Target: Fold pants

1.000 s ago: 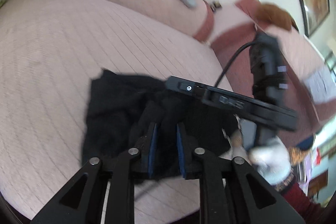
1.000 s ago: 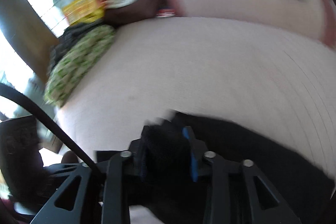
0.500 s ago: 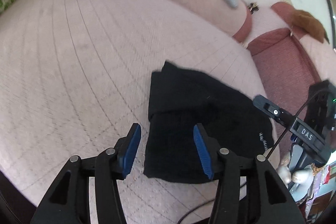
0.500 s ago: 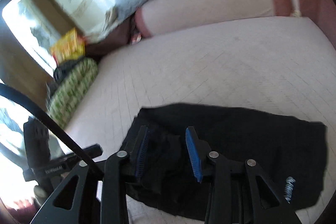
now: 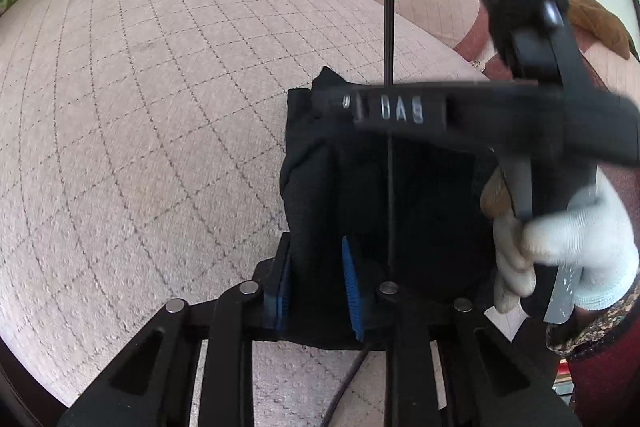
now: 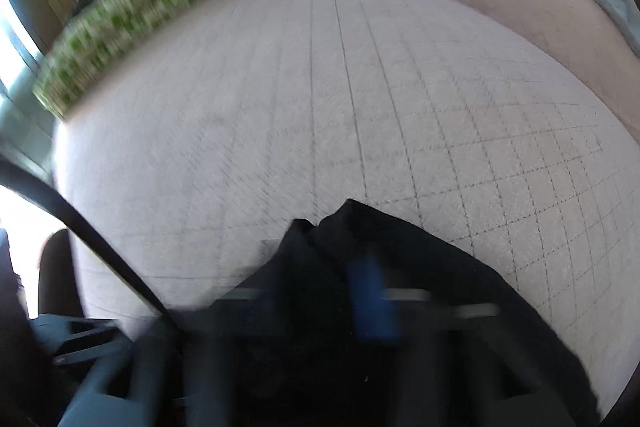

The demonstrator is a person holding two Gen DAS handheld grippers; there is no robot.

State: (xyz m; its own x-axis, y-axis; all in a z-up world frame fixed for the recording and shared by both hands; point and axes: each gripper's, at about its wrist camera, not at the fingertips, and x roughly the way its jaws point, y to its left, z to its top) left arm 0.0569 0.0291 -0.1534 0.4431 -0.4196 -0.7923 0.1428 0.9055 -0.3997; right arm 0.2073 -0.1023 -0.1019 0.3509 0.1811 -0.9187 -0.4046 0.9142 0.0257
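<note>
Your left claw [image 5: 316,287] pinches the black pants [image 5: 384,195] edge; your right claw [image 5: 460,111], marked "DAS", crosses above it, its grip too blurred to tell.

**Two wrist views, both close over the quilted cushion**

Your left wrist camera looks forward and down along its fingers, close to the black pants [image 5: 384,195] on the quilted cushion [image 5: 140,107]. Your right wrist camera, blurred, faces the same pants [image 6: 420,267] and cushion [image 6: 320,107] low and near.
</note>
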